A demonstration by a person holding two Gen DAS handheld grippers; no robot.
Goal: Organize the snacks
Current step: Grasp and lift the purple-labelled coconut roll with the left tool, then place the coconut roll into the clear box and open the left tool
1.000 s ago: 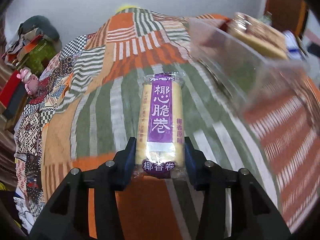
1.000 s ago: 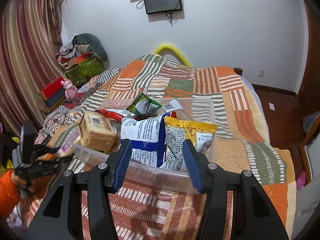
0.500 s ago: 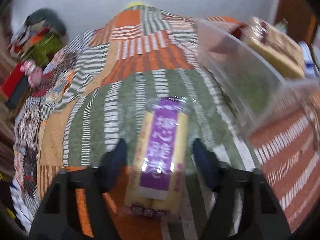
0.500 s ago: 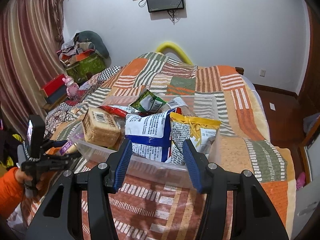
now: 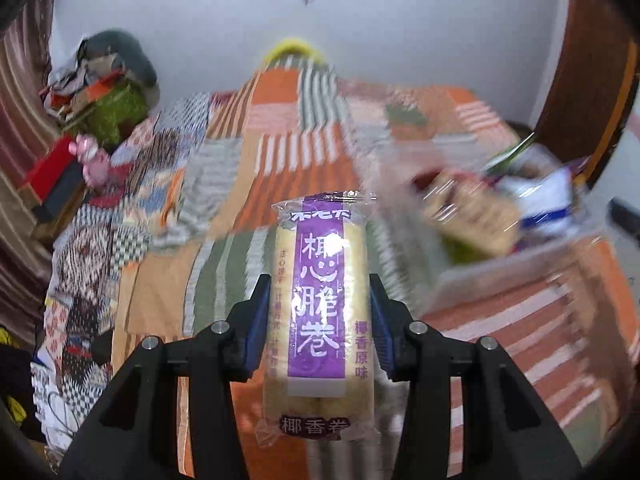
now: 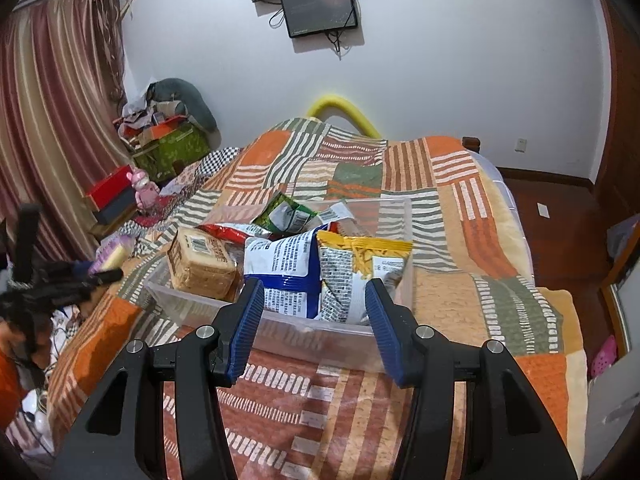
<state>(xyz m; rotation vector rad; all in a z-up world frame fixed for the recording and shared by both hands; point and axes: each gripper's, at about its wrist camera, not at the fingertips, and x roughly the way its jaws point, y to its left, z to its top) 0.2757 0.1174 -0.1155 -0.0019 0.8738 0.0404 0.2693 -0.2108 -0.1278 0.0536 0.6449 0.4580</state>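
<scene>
left gripper [image 5: 319, 316]: my left claw is pinching the coconut roll pack [image 5: 320, 304] by both long sides, blue pads pressed on the wrapper, pack pointing away from me, raised above the patchwork bedspread [image 5: 256, 184].
left pose: I see it from the right wrist view at far left [image 6: 86, 276], level with the bin rim, aimed toward the bin; blurry there.
right gripper [image 6: 315, 322]: my right claw is spread wide, nothing between the pads, hovering just short of the near wall of the clear plastic bin [image 6: 304, 332].
bin: sits on the bedspread, right of the left claw.
contents: cracker block [image 6: 200, 262] at left, blue-white bag [image 6: 284, 268] middle, yellow-topped bag [image 6: 360, 264] right, green packet [image 6: 286, 212] and red packet [image 6: 228, 232] behind.
left view: background blurred, bin [image 5: 516, 240] smeared at right.
</scene>
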